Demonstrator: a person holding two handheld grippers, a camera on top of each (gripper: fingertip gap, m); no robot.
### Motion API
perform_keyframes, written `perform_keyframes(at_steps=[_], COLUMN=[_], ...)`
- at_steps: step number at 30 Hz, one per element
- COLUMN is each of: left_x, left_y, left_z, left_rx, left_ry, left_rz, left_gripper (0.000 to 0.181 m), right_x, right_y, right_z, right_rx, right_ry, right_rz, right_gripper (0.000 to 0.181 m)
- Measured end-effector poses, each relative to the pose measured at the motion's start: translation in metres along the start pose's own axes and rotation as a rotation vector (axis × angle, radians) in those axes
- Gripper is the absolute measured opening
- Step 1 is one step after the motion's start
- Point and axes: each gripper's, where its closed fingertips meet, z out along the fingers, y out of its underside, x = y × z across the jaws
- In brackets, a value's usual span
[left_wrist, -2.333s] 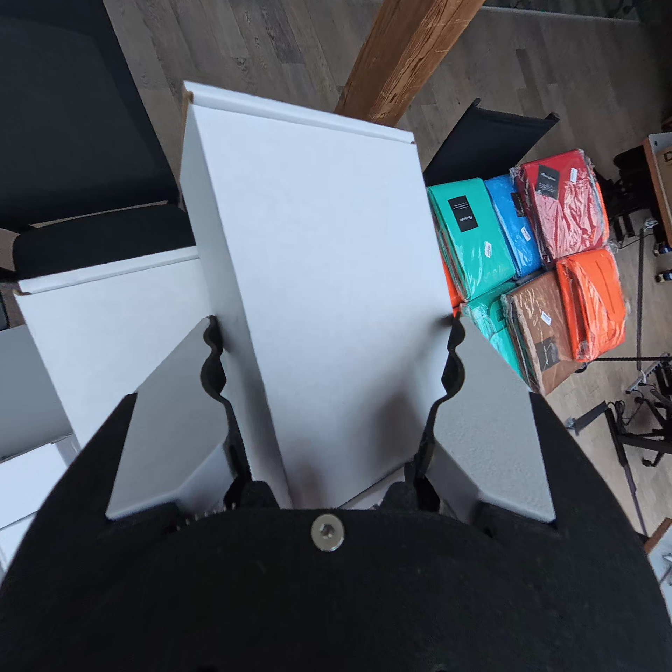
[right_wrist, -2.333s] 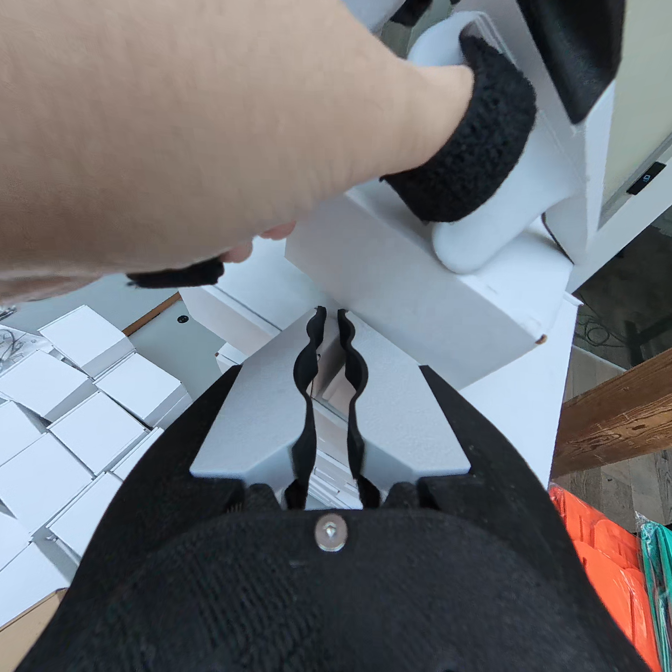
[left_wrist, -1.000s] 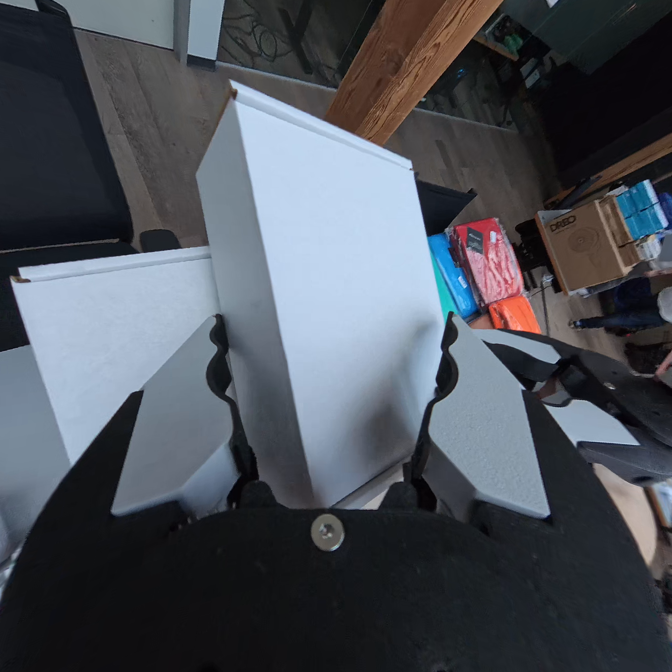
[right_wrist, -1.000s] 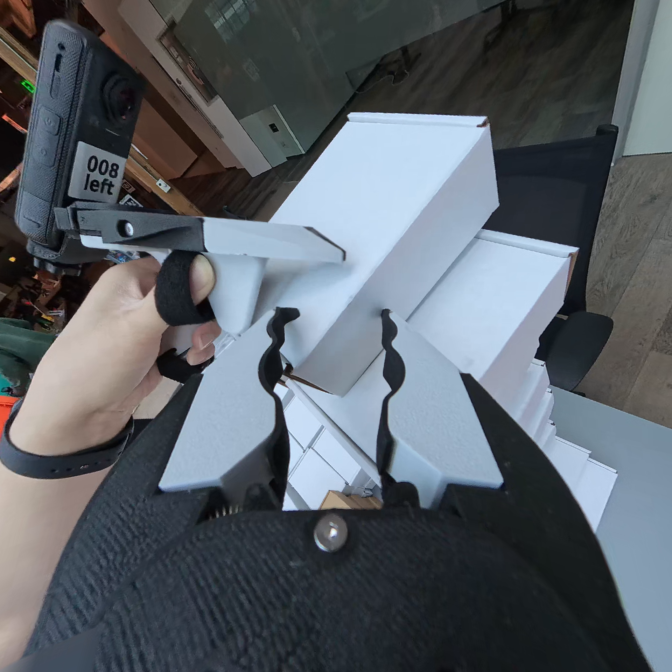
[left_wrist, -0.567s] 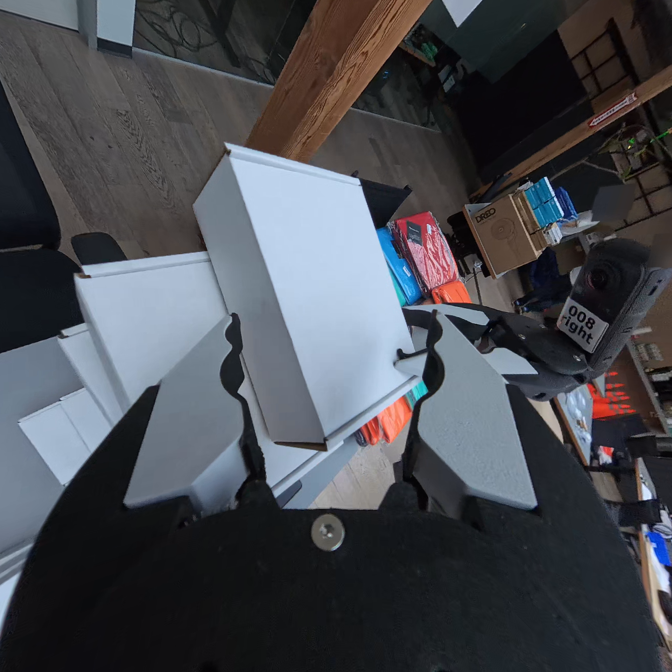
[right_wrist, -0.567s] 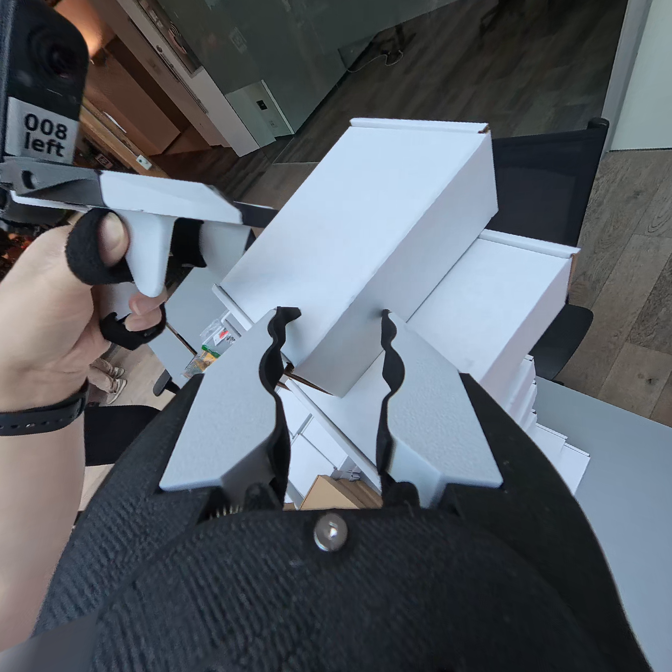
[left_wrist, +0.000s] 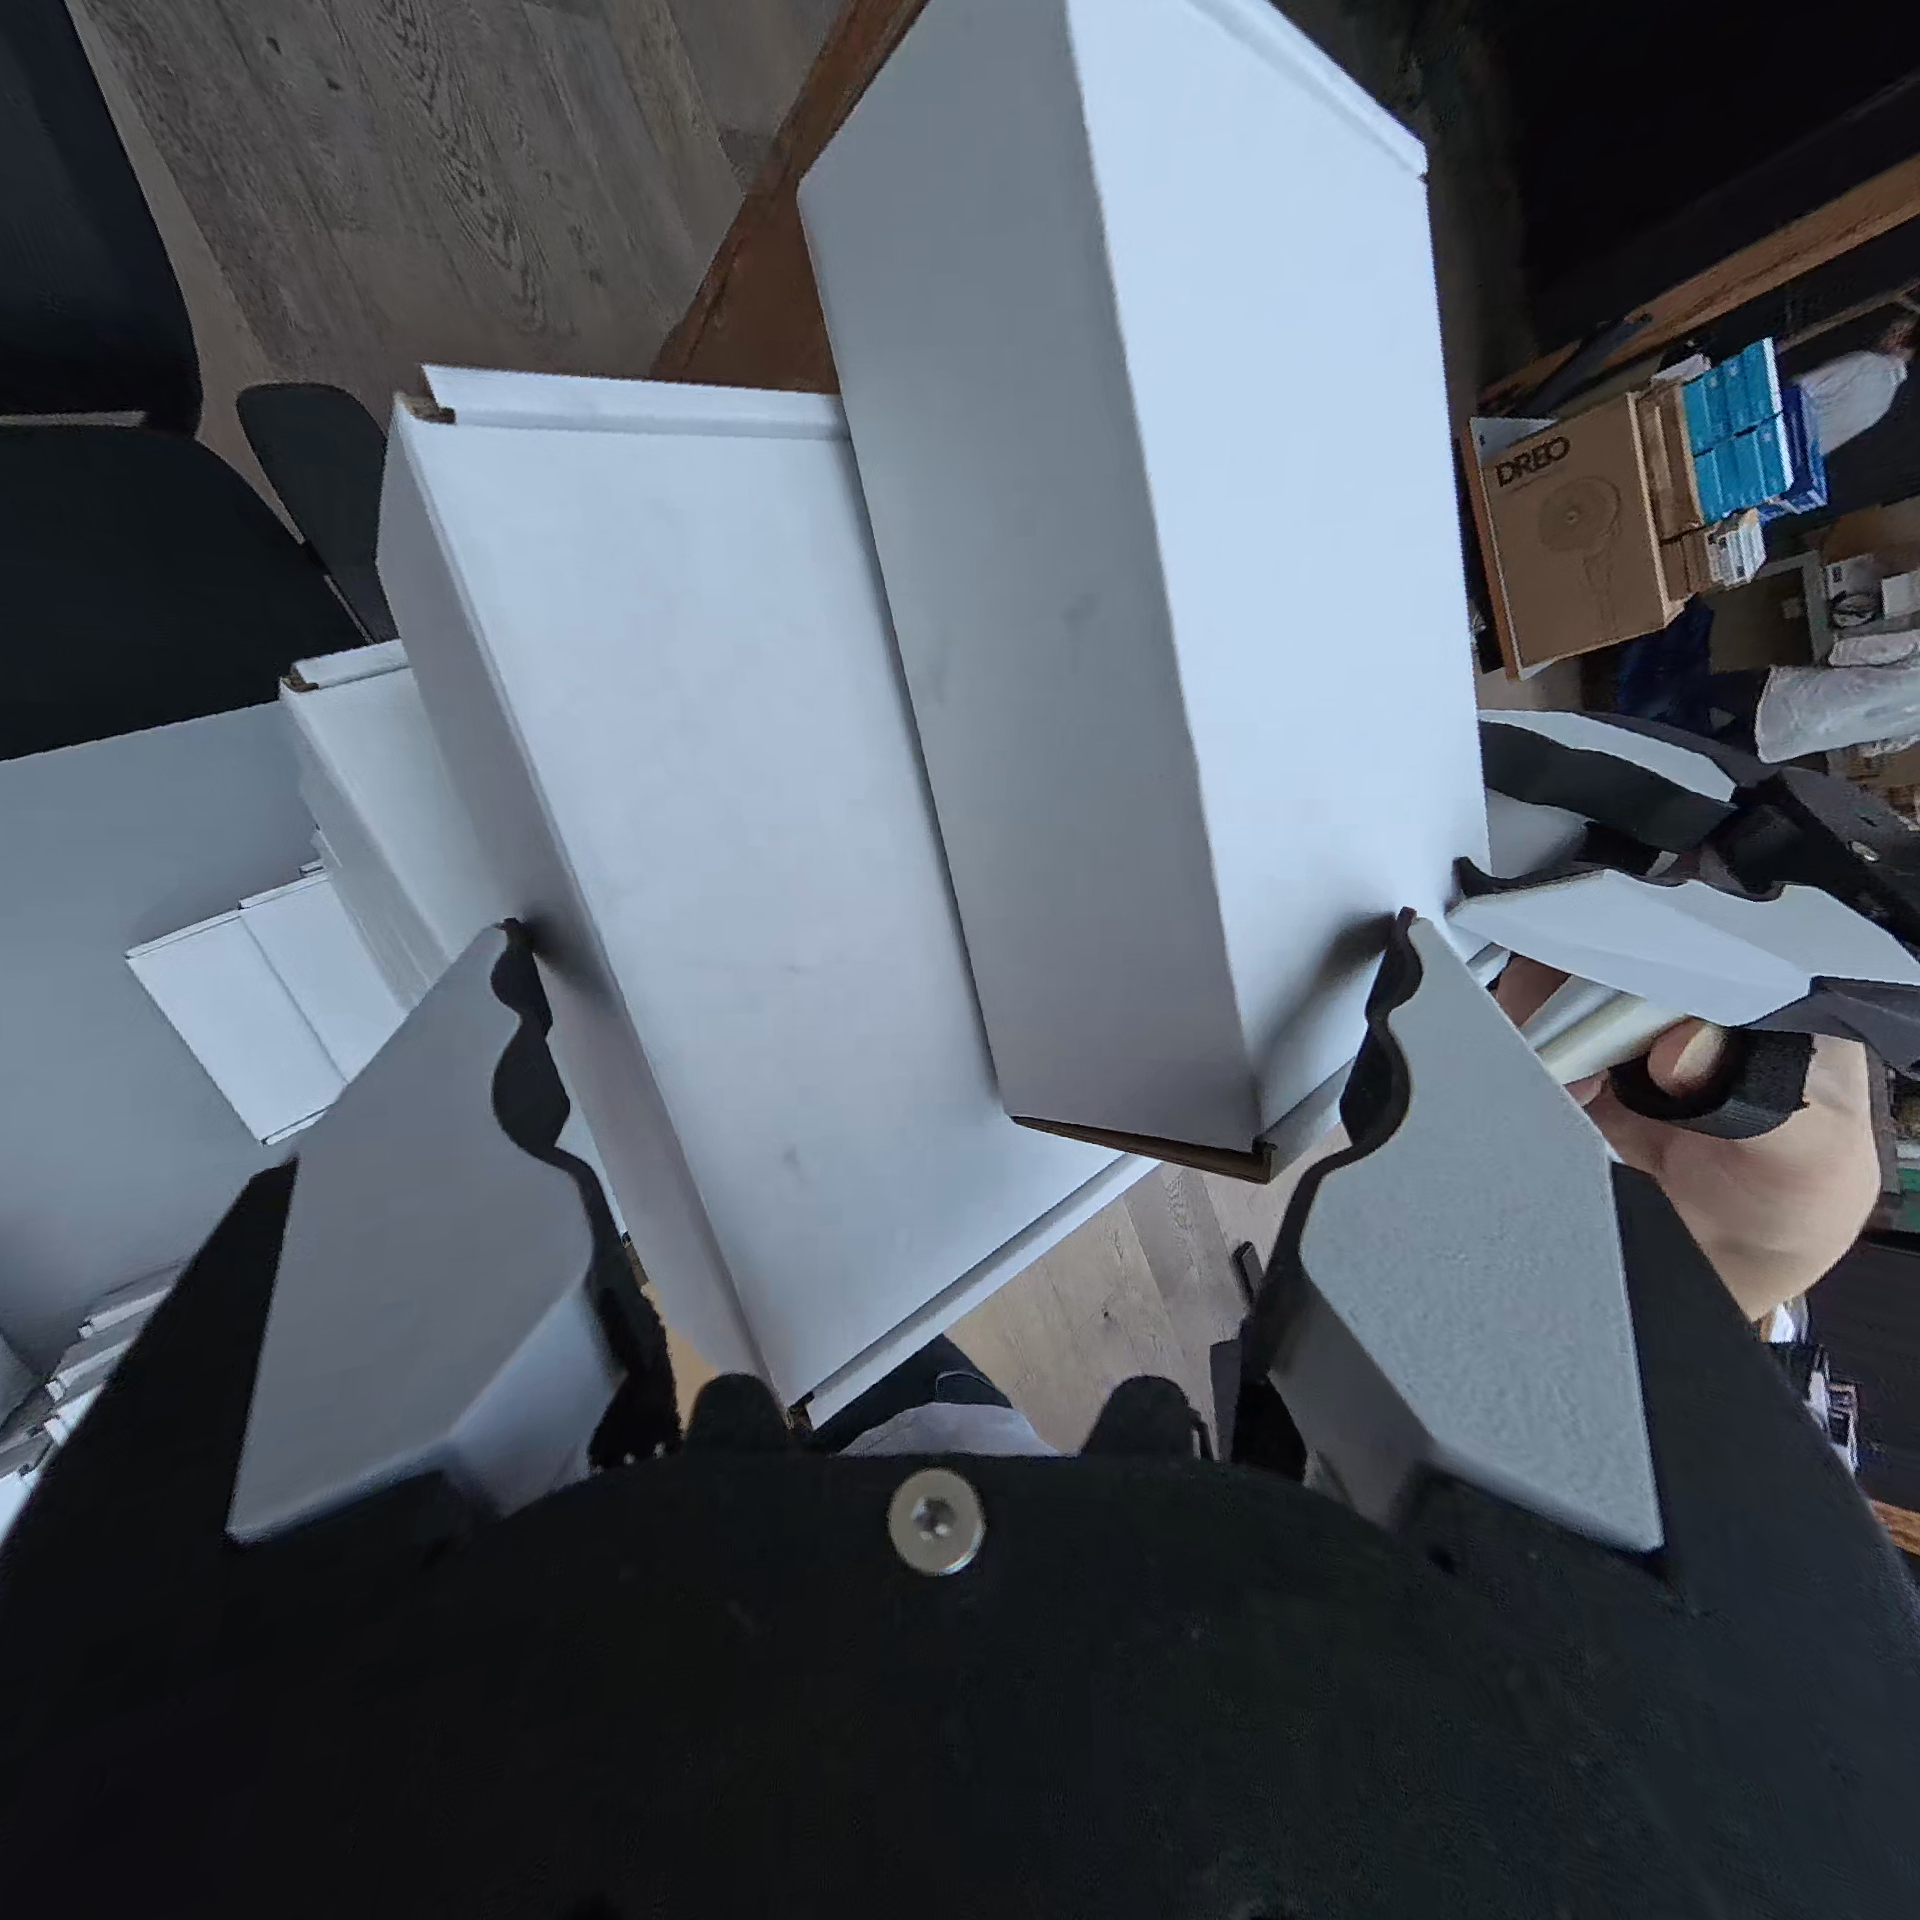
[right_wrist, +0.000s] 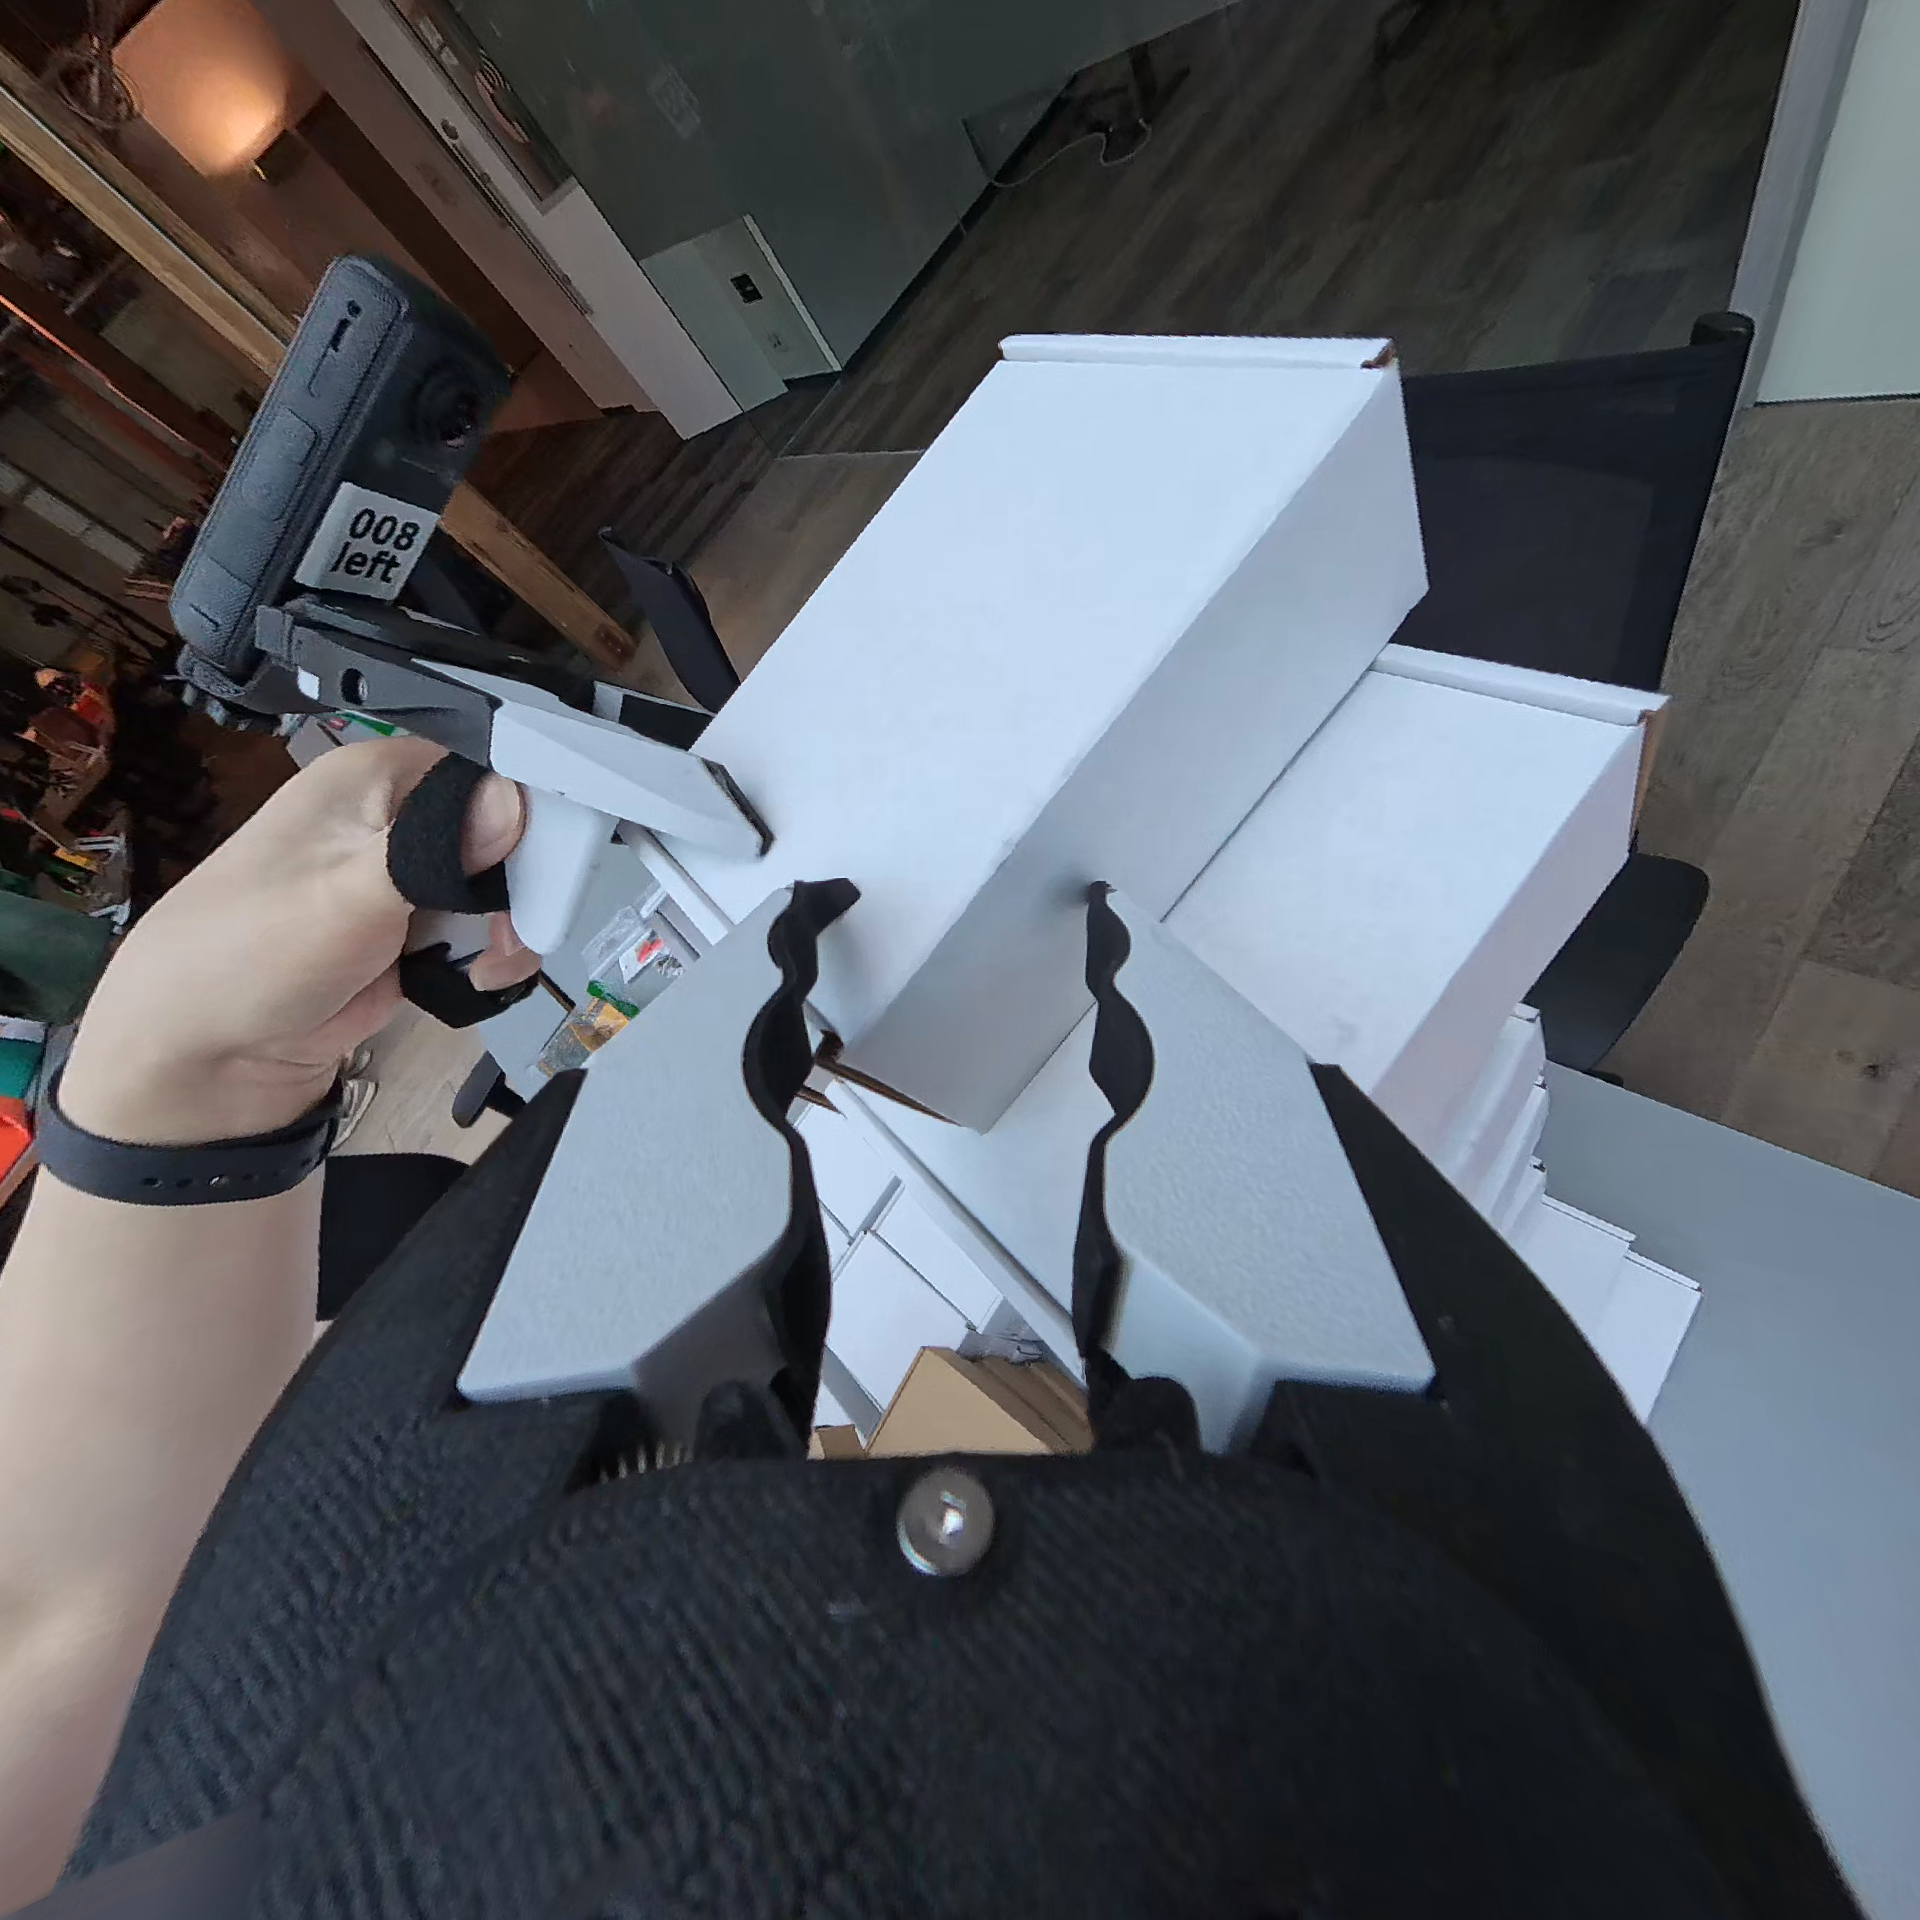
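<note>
Up close, the right gripper (right_wrist: 961, 904) has its jaws clamped on the near end of a long white box (right_wrist: 1081, 665), whose long axis runs straight away from the fingers. That box lies tilted across a second box (right_wrist: 1444, 862) on a stack of more. The left gripper (left_wrist: 956, 935) stands wide, its fingers framing both boxes without clearly pressing; one tip is just beside the top box's corner. Black chairs (right_wrist: 1558, 540) sit behind.
</note>
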Motion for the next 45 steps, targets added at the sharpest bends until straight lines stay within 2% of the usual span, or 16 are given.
perform_keyframes(at_steps=[7, 9, 12, 15, 17, 19, 23, 25, 27, 29, 32, 35, 39, 42, 43, 45], left_x=[-0.003, -0.002, -0.002, 0.0, 0.001, 0.001, 0.003, 0.004, 0.003, 0.003, 0.001, -0.002, -0.004, -0.005, -0.005, -0.004], left_y=[-0.001, -0.001, 0.001, 0.004, 0.005, 0.007, 0.009, 0.01, 0.011, 0.01, 0.007, 0.002, 0.0, 0.0, 0.0, 0.0], left_z=[-0.001, -0.001, -0.001, -0.002, -0.002, -0.002, -0.002, -0.003, -0.003, -0.003, -0.001, 0.0, 0.0, -0.001, -0.001, 0.0], left_rx=[0.018, 0.016, 0.011, -0.001, -0.006, -0.01, -0.016, -0.016, -0.013, -0.005, 0.015, 0.035, 0.04, 0.025, 0.021, 0.022], left_ry=[0.005, 0.004, 0.006, 0.006, 0.006, 0.005, 0.003, 0.002, 0.003, 0.006, 0.011, 0.015, 0.021, 0.019, 0.021, 0.023], left_rz=[-0.013, -0.012, -0.016, -0.016, -0.016, -0.013, -0.008, -0.009, -0.013, -0.022, -0.036, -0.045, -0.05, -0.049, -0.049, -0.05], left_gripper=[0.151, 0.151, 0.151, 0.151, 0.151, 0.151, 0.151, 0.151, 0.151, 0.152, 0.152, 0.152, 0.152, 0.152, 0.152, 0.152], right_x=[-0.007, 0.0, -0.006, -0.004, -0.009, -0.021, -0.028, -0.034, -0.03, -0.02, -0.016, -0.024, -0.005, -0.011, -0.016, -0.034], right_y=[-0.003, 0.004, 0.0, -0.013, -0.018, -0.008, 0.018, 0.01, -0.005, -0.011, -0.004, 0.021, 0.034, 0.047, 0.045, 0.037], right_z=[-0.002, 0.0, -0.006, -0.024, -0.035, -0.035, -0.018, -0.016, -0.017, -0.014, -0.01, -0.013, -0.025, -0.018, -0.015, -0.014], right_rx=[0.055, 0.016, 0.032, 0.123, 0.177, 0.184, 0.122, 0.16, 0.158, 0.098, 0.045, 0.067, 0.255, 0.231, 0.207, 0.165], right_ry=[-0.116, -0.072, -0.099, -0.086, -0.096, -0.105, 0.035, 0.051, 0.054, 0.039, -0.008, -0.095, 0.061, 0.09, 0.093, 0.0], right_rz=[0.11, 0.079, 0.057, -0.004, -0.211, -0.492, -1.041, -1.137, -1.102, -1.013, -0.894, -0.802, -1.028, -1.233, -1.267, -1.238], right_gripper=[0.059, 0.057, 0.053, 0.059, 0.078, 0.098, 0.102, 0.111, 0.119, 0.12, 0.106, 0.117, 0.115, 0.112, 0.112, 0.112])
